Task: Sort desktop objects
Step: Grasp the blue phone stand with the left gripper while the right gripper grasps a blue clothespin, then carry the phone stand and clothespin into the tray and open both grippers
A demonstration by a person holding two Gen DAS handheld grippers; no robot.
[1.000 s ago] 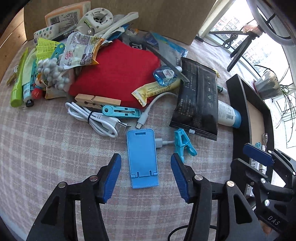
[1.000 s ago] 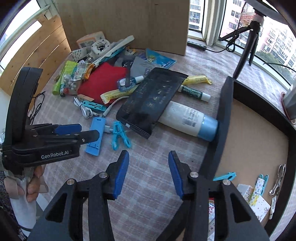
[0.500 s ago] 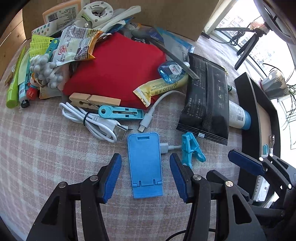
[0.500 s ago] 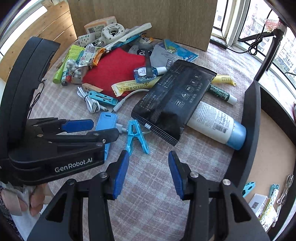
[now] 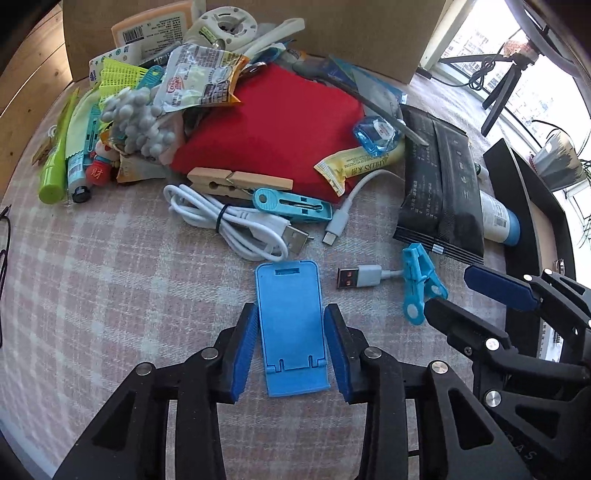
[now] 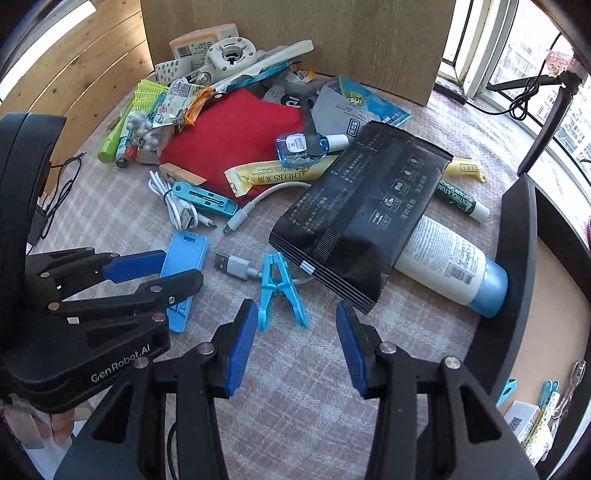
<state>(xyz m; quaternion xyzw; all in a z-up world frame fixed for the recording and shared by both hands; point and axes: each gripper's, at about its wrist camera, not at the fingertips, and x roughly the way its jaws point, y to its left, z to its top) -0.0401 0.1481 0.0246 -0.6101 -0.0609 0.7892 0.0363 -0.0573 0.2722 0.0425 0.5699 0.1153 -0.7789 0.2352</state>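
A flat blue phone stand (image 5: 291, 325) lies on the checked tablecloth, between the pads of my left gripper (image 5: 290, 312). Its jaws are closing, and the pad tips meet the stand's two long edges. From the right wrist view, the same gripper (image 6: 177, 266) straddles the stand (image 6: 186, 251). My right gripper (image 6: 295, 309) hangs open just over a blue clothespin (image 6: 275, 284), nothing between its fingers. A grey USB plug (image 5: 356, 277) lies bare between stand and clothespin (image 5: 419, 286).
Behind lies a heap: red cloth (image 5: 269, 125), bundled white cable (image 5: 236, 221), wooden peg (image 5: 236, 180), blue clip (image 5: 291, 205), yellow sachet (image 5: 354, 166), black pouch (image 6: 365, 206) over a white bottle (image 6: 450, 258). A dark tray wall (image 6: 513, 258) stands right; a cardboard box (image 6: 295, 33) behind.
The left jaws have narrowed onto the blue stand. The stand has come off the USB plug, which now lies uncovered. The right gripper has sunk closer to the blue clothespin, still open.
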